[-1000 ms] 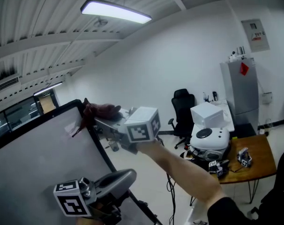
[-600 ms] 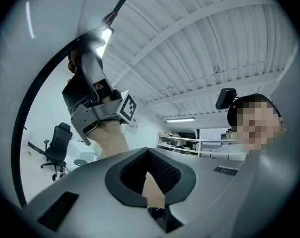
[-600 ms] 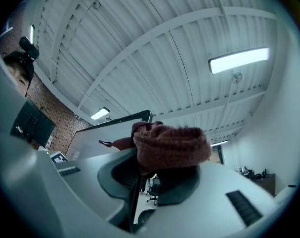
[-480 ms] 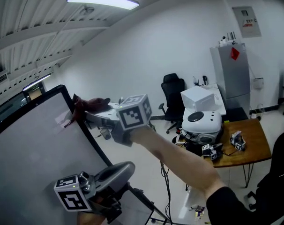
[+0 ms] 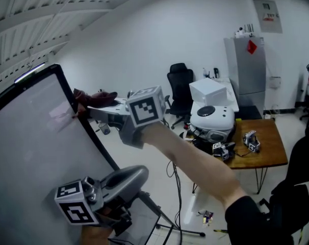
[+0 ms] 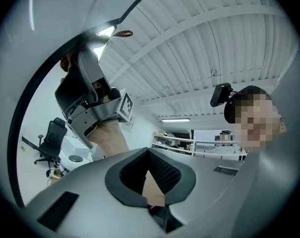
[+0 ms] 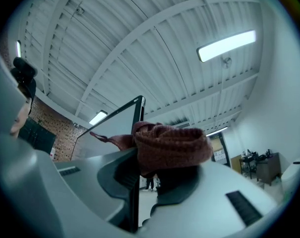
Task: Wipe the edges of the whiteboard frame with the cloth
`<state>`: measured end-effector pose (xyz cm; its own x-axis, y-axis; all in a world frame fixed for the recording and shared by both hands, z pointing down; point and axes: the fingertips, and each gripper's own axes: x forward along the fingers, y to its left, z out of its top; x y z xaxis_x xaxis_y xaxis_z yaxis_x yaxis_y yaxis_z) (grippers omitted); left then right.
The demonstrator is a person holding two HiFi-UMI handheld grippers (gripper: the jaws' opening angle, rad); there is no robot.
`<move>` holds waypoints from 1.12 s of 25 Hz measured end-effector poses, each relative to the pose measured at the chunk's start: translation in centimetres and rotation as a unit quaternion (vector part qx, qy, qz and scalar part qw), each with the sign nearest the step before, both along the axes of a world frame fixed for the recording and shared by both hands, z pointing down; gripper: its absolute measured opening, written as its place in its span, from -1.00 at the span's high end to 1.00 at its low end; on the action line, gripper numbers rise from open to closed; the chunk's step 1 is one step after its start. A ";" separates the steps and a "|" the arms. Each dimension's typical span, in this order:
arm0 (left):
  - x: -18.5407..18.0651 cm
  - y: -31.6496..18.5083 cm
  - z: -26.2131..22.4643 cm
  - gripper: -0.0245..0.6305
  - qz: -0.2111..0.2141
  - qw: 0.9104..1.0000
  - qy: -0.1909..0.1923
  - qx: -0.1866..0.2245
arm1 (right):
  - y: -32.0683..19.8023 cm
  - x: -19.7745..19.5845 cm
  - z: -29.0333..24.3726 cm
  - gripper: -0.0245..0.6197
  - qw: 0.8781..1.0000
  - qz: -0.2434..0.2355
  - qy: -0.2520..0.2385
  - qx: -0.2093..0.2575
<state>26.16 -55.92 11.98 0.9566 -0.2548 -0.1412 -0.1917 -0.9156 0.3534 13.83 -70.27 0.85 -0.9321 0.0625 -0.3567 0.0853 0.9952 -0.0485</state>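
White office walls and a ribbed ceiling back a whiteboard's black frame (image 5: 95, 137). The right claw (image 7: 150, 175) clamps the maroon knitted cloth (image 7: 172, 145) astride the frame's side edge, near its top corner. Wiping that edge seems the step in hand, and it likely calls next for a steady slide down the frame. The left claw (image 6: 149, 152), below beside the frame, is closed and empty. The frame's far edges are cut off.

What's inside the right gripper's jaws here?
The right gripper holds the dark red cloth over the whiteboard frame, whose black edge runs between its jaws. The edge beneath the cloth is covered.
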 end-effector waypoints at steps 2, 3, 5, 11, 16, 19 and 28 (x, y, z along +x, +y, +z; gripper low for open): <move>0.0 -0.1 0.6 0.94 0.004 1.000 0.003 -0.002 | -0.1 -0.1 0.9 0.66 1.000 -0.002 0.004 -0.004; 0.1 -0.2 0.9 0.94 0.006 1.000 0.005 -0.003 | 0.0 -0.1 1.2 0.66 1.000 -0.003 0.006 -0.004; 0.1 -0.2 1.4 0.94 0.009 1.000 0.008 -0.006 | 0.0 -0.2 1.9 0.66 1.000 -0.010 0.007 -0.009; -0.3 -0.3 2.5 0.94 0.015 1.000 0.014 -0.013 | 0.6 -0.2 3.0 0.66 1.000 -0.013 0.014 -0.012; -0.4 -0.5 2.4 0.94 0.018 1.000 0.015 -0.018 | 0.3 -0.4 3.6 0.66 0.999 -0.033 0.008 -0.039; -0.5 -0.5 2.4 0.94 0.021 0.999 0.016 -0.023 | 0.4 -0.5 3.7 0.66 0.999 -0.024 0.014 -0.037; 0.1 -0.2 5.3 0.94 0.032 0.999 0.022 -0.037 | 0.4 -0.5 8.1 0.66 0.998 -0.025 0.028 -0.059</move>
<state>26.27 -56.14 17.26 0.9646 -0.2054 -0.1656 -0.1175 -0.8964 0.4275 13.34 -69.91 8.98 -0.9478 0.0703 -0.3109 0.1287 0.9768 -0.1714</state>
